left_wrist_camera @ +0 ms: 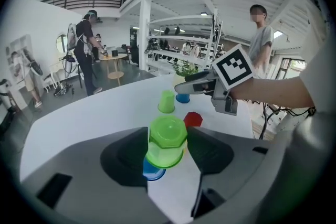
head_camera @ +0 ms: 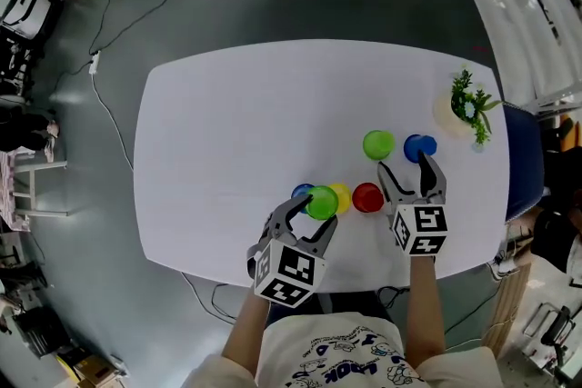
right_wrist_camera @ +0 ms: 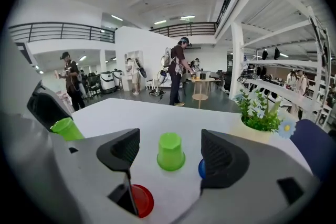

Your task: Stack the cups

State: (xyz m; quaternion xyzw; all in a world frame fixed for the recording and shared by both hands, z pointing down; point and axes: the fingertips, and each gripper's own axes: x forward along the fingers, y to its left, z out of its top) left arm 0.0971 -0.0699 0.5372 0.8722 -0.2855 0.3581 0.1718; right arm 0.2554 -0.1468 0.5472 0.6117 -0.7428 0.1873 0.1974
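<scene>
Cups (head_camera: 367, 197) crowd the white table (head_camera: 227, 123) near a potted plant (head_camera: 470, 104).

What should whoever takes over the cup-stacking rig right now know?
Left gripper: shut on a green cup, upside down, by the near blue cup and yellow cup.
Right gripper: open, empty, facing the far green cup.
Red cup and far blue cup stand singly on the table.
Done: no stack visible yet.
Left: stack all six.
</scene>
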